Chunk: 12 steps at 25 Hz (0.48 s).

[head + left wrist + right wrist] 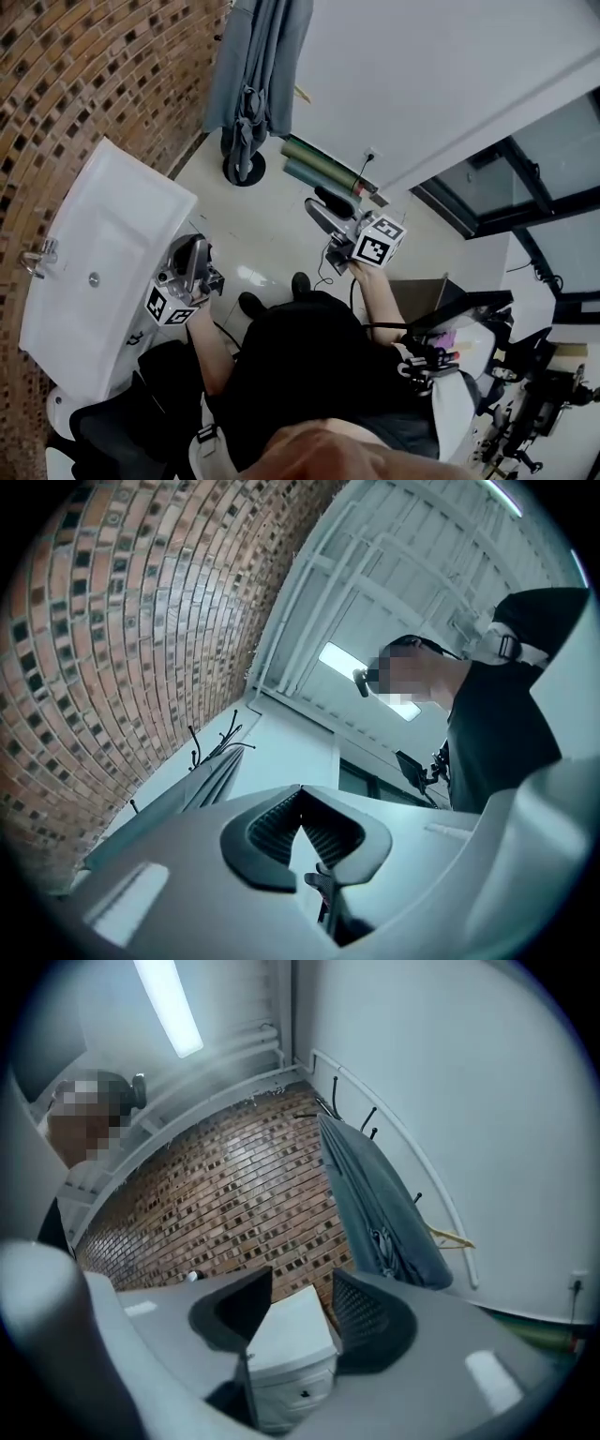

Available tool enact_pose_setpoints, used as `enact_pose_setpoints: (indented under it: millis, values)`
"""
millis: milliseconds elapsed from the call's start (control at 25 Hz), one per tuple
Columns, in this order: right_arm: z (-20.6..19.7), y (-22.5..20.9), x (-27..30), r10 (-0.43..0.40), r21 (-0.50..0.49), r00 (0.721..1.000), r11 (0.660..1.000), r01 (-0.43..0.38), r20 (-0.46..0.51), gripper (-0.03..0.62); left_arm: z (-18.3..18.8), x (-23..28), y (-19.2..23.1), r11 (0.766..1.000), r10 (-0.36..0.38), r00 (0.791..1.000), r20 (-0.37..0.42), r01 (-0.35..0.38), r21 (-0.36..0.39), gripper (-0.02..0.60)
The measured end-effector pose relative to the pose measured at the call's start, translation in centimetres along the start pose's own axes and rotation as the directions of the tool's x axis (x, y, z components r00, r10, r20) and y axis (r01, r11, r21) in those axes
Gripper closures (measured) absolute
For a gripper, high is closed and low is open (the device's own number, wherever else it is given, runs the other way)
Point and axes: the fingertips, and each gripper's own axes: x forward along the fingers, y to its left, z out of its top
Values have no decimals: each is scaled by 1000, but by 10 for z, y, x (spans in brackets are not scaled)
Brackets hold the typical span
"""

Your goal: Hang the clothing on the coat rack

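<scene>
A grey garment (pixel 255 70) hangs on the coat rack, above the rack's round black base (pixel 244 170). Neither gripper touches it. My left gripper (pixel 198 247) is held over the floor beside the white cabinet, shut with nothing between its pads. In the left gripper view the left gripper (pixel 302 805) points up past the rack's hooks (pixel 217 741) and the grey garment (pixel 183 801). My right gripper (pixel 320 208) is to the right of the rack, open and empty. In the right gripper view the right gripper (pixel 302 1297) faces the hanging garment (pixel 375 1206).
A white cabinet (pixel 98 234) stands against the brick wall at the left. Green rolls (pixel 319 165) lie along the white wall. A wooden hanger (pixel 451 1237) hangs behind the garment. A black chair (pixel 122 431) is at the lower left, and a cluttered cart (pixel 459 349) at the right.
</scene>
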Motion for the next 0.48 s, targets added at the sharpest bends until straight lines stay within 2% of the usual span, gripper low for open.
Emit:
enact_pose_setpoints:
  millis: [240, 480]
  values:
    - [18, 12, -18, 33, -43, 998, 999, -30, 56, 395, 2, 15, -21, 999, 9, 999, -41, -7, 48, 580]
    - [51, 4, -56, 71, -84, 985, 995, -58, 157, 395, -25, 65, -60, 992, -59, 986, -158, 76, 102, 580]
